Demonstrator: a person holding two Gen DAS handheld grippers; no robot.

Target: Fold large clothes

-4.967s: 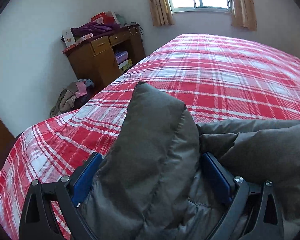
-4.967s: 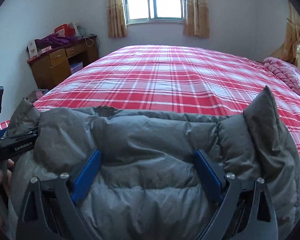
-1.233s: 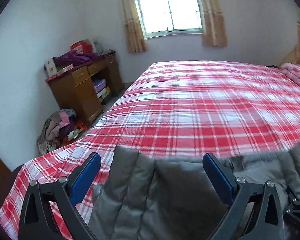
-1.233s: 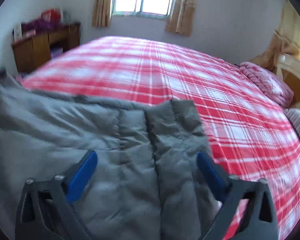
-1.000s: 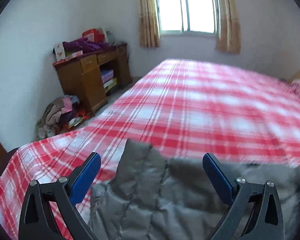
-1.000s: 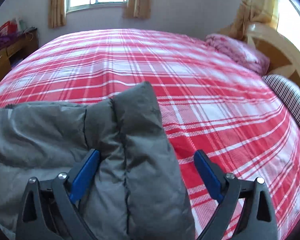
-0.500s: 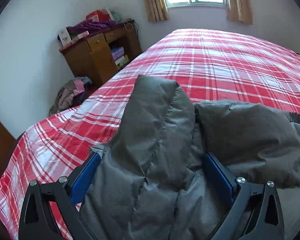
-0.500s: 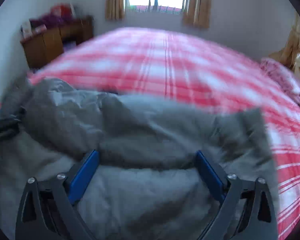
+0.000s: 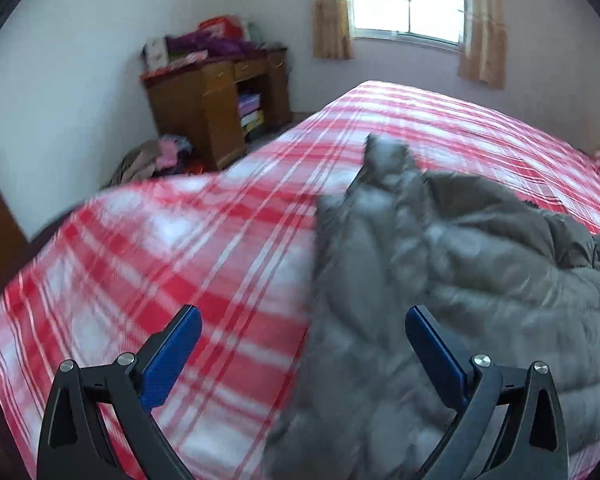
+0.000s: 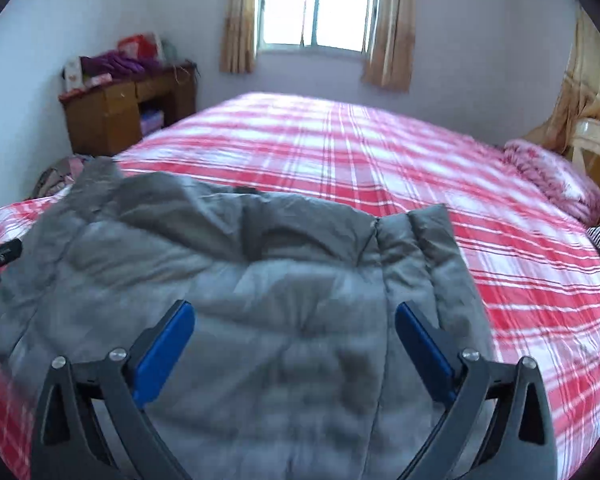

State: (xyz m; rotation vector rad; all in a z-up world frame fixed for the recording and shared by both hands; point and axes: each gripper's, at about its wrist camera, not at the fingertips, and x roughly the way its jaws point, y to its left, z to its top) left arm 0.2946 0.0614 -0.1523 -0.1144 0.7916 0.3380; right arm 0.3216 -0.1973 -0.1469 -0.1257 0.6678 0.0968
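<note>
I see a grey quilted jacket (image 10: 284,300) on a red-and-white plaid bedspread (image 10: 380,160). Gripper pads (image 10: 162,350) are blue on black frames. Cabinet (image 9: 204,108) is brown wood, curtains (image 10: 388,24) tan, pillow (image 10: 552,176) at the bed's far right corner pink.

No writing, brand, number or sign can be read in either wrist view. The boxes (image 9: 156,52) on top of the wooden cabinet (image 9: 204,108) at the far left wall carry printed colour, but they are too small and blurred to make out any words.
</note>
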